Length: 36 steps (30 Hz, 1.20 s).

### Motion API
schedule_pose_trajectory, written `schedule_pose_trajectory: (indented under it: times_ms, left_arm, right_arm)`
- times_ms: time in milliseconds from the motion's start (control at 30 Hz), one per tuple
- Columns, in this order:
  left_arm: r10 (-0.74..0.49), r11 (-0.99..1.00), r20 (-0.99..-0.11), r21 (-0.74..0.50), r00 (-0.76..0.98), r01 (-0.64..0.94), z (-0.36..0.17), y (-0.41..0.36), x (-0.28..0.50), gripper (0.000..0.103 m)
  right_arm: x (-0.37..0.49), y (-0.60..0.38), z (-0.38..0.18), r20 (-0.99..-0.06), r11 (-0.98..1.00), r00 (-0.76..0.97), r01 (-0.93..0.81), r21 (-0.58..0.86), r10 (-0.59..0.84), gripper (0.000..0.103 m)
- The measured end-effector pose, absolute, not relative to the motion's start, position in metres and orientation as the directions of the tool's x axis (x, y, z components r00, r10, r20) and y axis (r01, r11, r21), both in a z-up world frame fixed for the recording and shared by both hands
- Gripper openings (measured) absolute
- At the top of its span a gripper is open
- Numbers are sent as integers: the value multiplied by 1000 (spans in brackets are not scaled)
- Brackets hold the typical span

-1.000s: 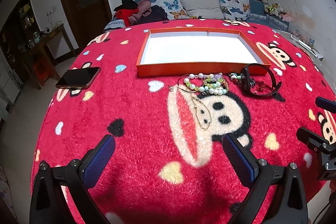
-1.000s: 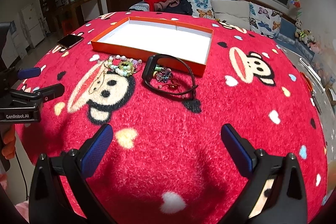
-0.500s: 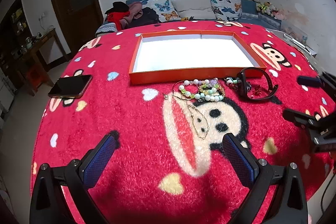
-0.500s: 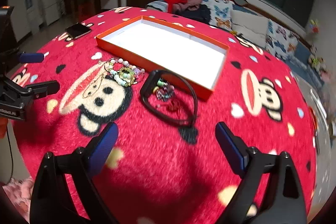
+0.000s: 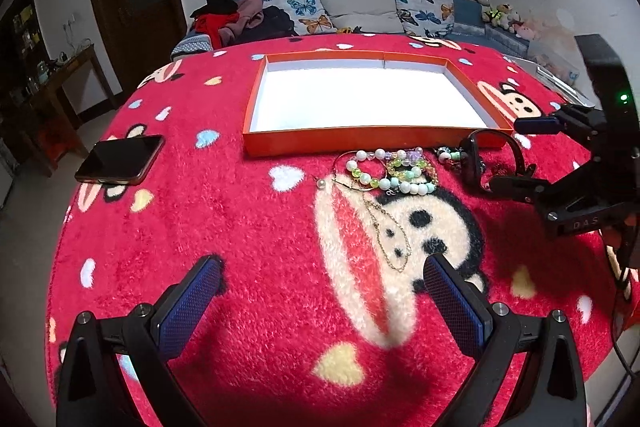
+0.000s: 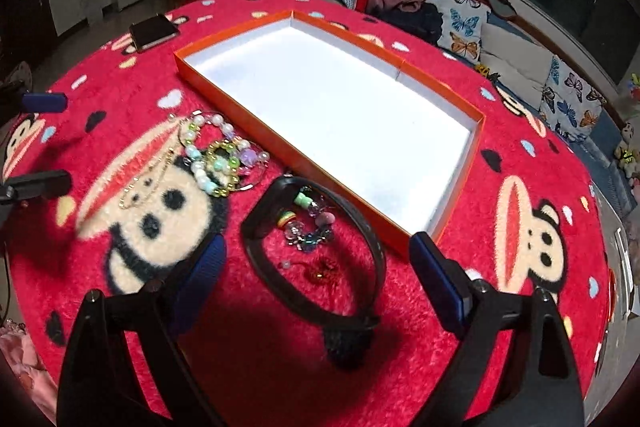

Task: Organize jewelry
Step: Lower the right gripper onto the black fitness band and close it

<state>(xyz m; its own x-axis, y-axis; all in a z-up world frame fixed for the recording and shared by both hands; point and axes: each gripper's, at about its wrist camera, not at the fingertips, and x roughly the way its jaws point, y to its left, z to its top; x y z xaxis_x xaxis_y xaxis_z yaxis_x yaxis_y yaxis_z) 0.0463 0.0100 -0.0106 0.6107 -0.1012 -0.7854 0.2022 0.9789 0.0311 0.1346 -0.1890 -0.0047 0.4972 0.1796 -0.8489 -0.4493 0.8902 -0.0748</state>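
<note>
The left tongs hang over the red monkey-print blanket, 2 blue pads spread wide with nothing between them. Just ahead of the right pad lies a gold chain. Further ahead, beaded bracelets lie heaped just before the orange box. A phone lies far ahead-left. The right tongs reach in from the right beside a black band.

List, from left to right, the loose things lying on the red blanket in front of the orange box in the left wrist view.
Phone → gold chain → bead bracelets → black band.
</note>
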Motion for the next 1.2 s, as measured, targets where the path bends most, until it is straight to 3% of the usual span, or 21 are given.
schedule_pose_trajectory:
  times_ms: [333, 500, 667, 933, 1000, 1067, 1100, 1200]
  left_arm:
    - [-138, 975, -795, -4, 591, 221, -19, 10, 55, 103]
    - [-150, 973, -793, -15, 590, 228, -20, 11, 61, 103]
    - [-173, 972, -789, -38, 589, 234, -19, 15, 61, 103]
    - [-198, 968, -793, -65, 577, 243, -20, 22, 63, 103]
    - [-207, 966, -795, -74, 570, 247, -21, 23, 65, 103]
    - [-214, 965, -797, -81, 565, 251, -21, 22, 66, 103]
    - [-220, 963, -797, -86, 562, 254, -21, 22, 66, 103]
    - [-239, 959, -802, -106, 547, 263, -22, 22, 68, 103]
  right_arm:
    - [132, -191, -27, -898, 861, 423, -495, -115, 123, 92]
    - [133, -199, -24, -914, 873, 366, -488, -28, 176, 69]
    - [135, -203, -21, -928, 884, 272, -454, 111, 256, 59]
    - [125, -207, -4, -919, 885, 129, -346, 312, 374, 60]
    - [121, -199, 4, -941, 904, 167, -368, 219, 296, 63]
    - [120, -188, 8, -953, 909, 239, -411, 72, 184, 84]
    - [116, -179, 11, -947, 897, 297, -441, -22, 123, 86]
    - [113, -165, 13, -934, 868, 346, -486, -97, 90, 87]
